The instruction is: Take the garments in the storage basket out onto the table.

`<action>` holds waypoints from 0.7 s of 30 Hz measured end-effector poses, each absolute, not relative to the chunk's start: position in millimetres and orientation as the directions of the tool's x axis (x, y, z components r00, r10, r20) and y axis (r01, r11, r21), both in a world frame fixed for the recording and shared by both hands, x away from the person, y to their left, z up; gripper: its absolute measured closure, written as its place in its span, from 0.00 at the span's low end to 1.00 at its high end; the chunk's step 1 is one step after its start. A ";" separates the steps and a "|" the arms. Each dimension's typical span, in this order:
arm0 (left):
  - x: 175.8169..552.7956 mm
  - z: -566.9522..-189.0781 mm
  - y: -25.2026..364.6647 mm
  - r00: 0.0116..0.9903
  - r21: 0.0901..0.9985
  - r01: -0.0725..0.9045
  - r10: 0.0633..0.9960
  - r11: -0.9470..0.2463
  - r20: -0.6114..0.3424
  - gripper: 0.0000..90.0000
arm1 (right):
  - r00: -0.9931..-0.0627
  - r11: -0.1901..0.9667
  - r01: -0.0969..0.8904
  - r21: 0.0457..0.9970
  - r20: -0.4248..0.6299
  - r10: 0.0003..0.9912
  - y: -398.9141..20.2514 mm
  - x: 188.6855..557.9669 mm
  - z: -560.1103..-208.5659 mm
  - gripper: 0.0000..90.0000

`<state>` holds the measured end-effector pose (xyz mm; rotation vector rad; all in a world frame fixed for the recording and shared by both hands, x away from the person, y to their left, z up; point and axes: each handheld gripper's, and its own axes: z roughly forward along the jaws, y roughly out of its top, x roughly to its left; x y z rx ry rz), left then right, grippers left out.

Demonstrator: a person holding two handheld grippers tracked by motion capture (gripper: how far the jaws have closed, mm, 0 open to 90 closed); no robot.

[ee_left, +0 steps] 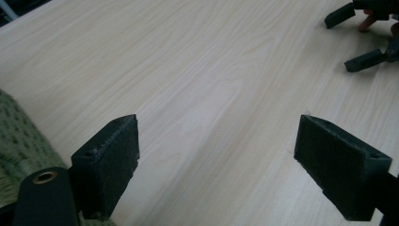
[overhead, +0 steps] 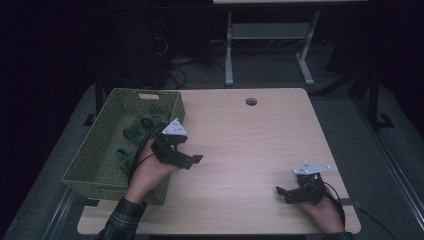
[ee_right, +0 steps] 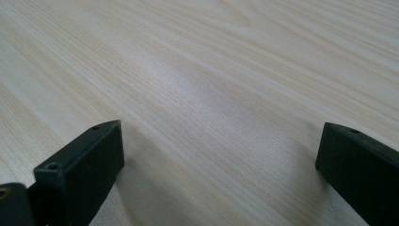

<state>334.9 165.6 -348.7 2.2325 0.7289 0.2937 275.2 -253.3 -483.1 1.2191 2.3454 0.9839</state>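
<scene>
Both claws are spread wide and holding nothing. The left claw [overhead: 192,161] hangs just beside the green basket [overhead: 95,145] on the table [overhead: 250,145], and the green cloths [overhead: 145,125] sit inside the basket. The right claw [overhead: 281,191] rests near the front edge, well apart. I'd say the risk is the left hand bumping the basket wall when swinging in and shoving it off the side.

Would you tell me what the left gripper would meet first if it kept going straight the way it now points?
Probably the right gripper: the left gripper points across bare table toward it, though depth is hard to judge.
</scene>
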 end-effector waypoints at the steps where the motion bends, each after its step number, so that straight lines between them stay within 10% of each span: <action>1: 335.8 -348.0 167.9 0.807 0.729 0.414 0.590 -0.545 -0.018 0.15 | -0.585 0.399 0.591 0.702 0.032 0.811 -253.3 275.2 -483.1 0.01; 21: 344.5 -339.6 211.4 0.751 0.733 0.448 0.660 -0.512 0.002 0.17 | -0.585 0.399 0.591 0.701 0.031 0.811 -253.3 275.2 -483.1 0.01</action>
